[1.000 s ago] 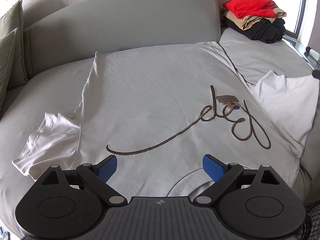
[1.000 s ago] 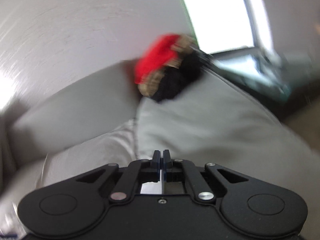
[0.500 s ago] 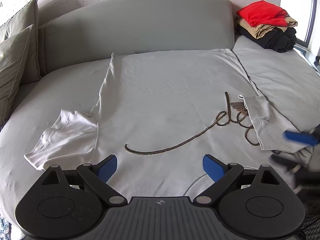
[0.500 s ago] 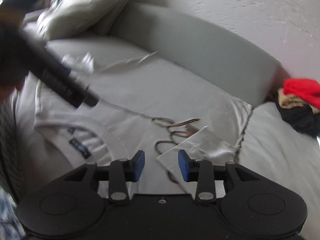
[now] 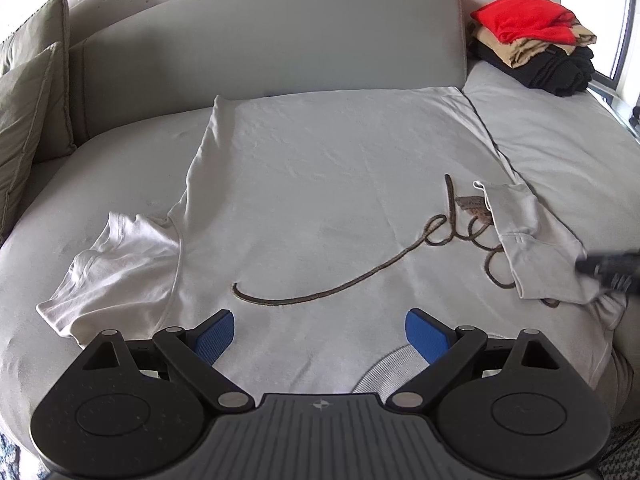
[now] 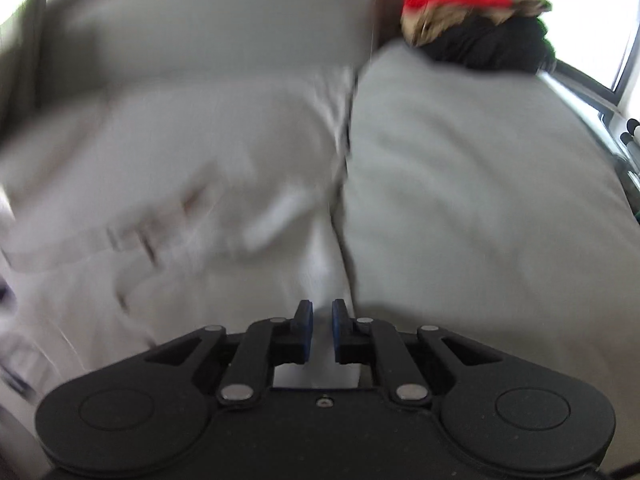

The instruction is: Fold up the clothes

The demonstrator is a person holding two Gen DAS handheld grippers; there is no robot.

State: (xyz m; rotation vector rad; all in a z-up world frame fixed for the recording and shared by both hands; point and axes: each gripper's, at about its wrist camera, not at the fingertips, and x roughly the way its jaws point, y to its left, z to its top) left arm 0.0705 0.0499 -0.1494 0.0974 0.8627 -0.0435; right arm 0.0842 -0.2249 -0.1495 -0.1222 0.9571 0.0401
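White t-shirt flat on sofa; 3 o'clock sleeve folded in, 9 o'clock sleeve not. Left gripper spread, empty. Right gripper narrowly parted, blurred; pinch uncertain. Folded stack at 1 o'clock.

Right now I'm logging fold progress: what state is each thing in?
White T-shirt: spread flat on the sofa, print up.
Right sleeve: folded in over the print.
Left sleeve: lying out, unfolded.
Stack of clothes: folded, piled.
Left tongs: open, empty.
Right tongs: narrow gap, nothing held.
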